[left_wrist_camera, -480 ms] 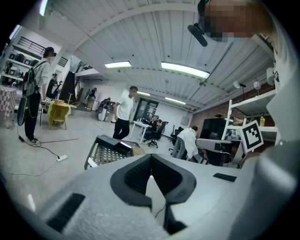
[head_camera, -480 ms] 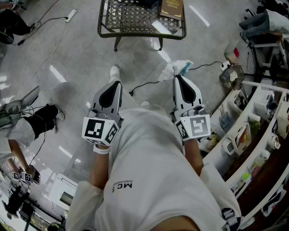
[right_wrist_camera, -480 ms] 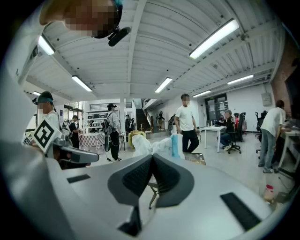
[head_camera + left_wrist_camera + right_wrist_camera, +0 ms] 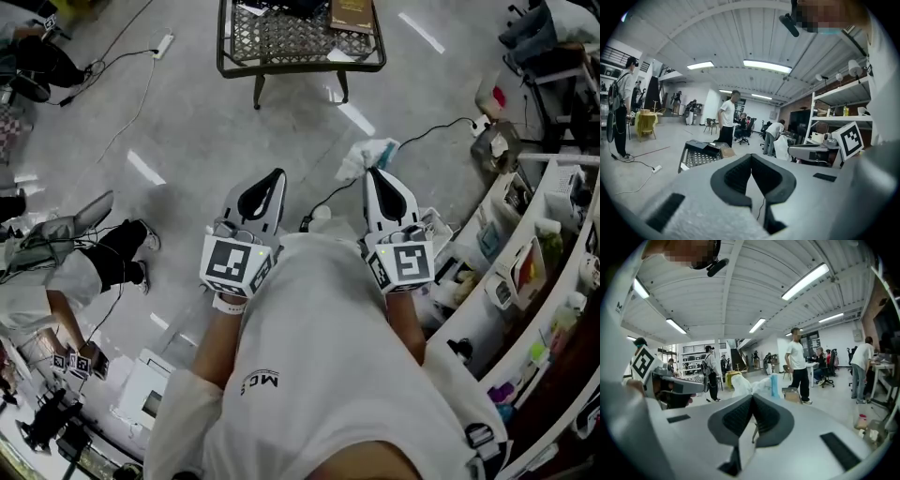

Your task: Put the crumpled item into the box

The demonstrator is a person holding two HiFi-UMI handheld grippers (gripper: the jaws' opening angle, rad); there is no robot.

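Observation:
A crumpled white and light-blue item [image 4: 367, 154] sticks out past the tip of my right gripper [image 4: 373, 172], whose jaws are shut on it above the grey floor. The right gripper view has the same crumpled item [image 4: 751, 382] bunched just beyond the closed tips of the right gripper [image 4: 752, 397]. My left gripper [image 4: 278, 173] hangs beside it, shut, with nothing held; its pads meet in the left gripper view [image 4: 751, 157]. Ahead stands a black mesh table [image 4: 281, 42] carrying a brown box [image 4: 354, 14], also seen as a brown box [image 4: 725, 151] on the mesh table [image 4: 699, 157].
A black cable [image 4: 422, 131] and a white power strip [image 4: 165, 42] lie on the floor. Cluttered shelves [image 4: 539, 253] run along the right. A seated person [image 4: 56, 262] is at the left; a standing person [image 4: 726, 117] is beyond the table.
My left gripper has swung right, closer to the right one. The right gripper keeps its hold on the crumpled item. The floor and table have shifted slightly in view.

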